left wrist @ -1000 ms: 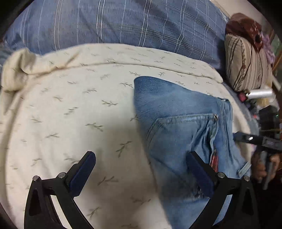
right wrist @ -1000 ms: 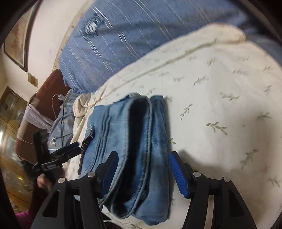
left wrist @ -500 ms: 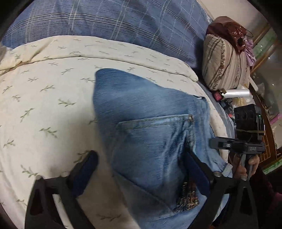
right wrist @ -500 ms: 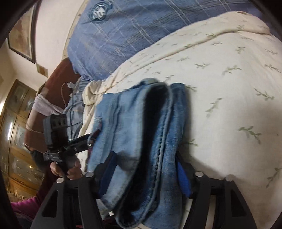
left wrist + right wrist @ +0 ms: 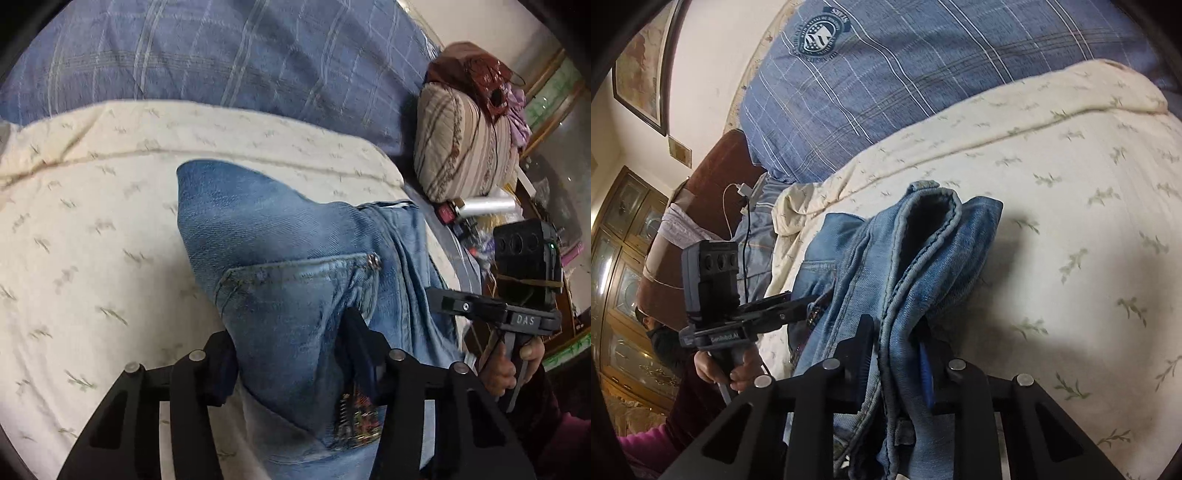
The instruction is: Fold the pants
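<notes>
Both the left gripper (image 5: 291, 354) and right gripper (image 5: 897, 363) are clenched on the folded jeans (image 5: 295, 266). The fold looks nearly finished; next, lift together and lay them flat on the bed (image 5: 92, 258).

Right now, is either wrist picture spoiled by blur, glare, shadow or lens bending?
Left wrist view: strong fisheye bending with dark corners; jeans sharp, leaf-print blanket slightly smeared, small glare on the plastic roll. Right wrist view: same bending; the jeans throw a dark shadow on the blanket beside them; the cabinet at the edge is dim and soft.
</notes>
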Action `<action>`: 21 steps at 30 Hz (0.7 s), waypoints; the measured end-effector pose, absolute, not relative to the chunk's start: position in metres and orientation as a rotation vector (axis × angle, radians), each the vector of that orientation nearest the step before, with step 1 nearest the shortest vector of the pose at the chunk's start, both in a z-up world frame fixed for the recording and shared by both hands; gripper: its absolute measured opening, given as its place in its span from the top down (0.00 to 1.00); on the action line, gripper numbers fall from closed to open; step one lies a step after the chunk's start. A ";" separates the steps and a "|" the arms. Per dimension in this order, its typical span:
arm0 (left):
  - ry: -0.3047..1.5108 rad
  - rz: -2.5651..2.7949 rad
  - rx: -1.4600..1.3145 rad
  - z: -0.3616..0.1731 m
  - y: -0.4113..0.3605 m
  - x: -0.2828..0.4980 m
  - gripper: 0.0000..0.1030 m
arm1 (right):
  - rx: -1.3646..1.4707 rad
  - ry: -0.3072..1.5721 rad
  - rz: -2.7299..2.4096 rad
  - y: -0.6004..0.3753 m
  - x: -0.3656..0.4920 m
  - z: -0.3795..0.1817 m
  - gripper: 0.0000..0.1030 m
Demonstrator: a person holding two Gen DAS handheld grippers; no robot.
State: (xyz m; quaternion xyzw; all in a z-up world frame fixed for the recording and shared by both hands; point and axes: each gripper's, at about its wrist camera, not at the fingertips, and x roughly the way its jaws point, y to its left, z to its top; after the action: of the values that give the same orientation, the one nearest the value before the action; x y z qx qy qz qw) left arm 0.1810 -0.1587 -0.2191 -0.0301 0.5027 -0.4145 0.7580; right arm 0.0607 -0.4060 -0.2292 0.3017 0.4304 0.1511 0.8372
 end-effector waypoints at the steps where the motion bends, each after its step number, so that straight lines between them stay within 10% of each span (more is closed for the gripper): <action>1: 1.088 -0.897 -0.073 -0.214 -0.157 0.185 0.48 | 0.643 0.901 0.328 -0.404 0.065 -0.224 0.77; 12: 1.020 -0.769 -0.026 -0.167 -0.140 0.239 0.48 | 0.768 0.769 0.363 -0.394 0.131 -0.202 0.77; 21: 1.108 -0.641 -0.013 -0.228 -0.146 0.277 0.45 | 0.784 0.864 0.270 -0.397 0.169 -0.249 0.77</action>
State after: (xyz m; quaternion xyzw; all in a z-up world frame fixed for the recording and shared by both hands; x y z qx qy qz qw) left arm 0.2767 -0.1457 -0.2278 -0.0062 0.5168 -0.2990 0.8022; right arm 0.1688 -0.3965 -0.2486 0.3692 0.4067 0.1272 0.8259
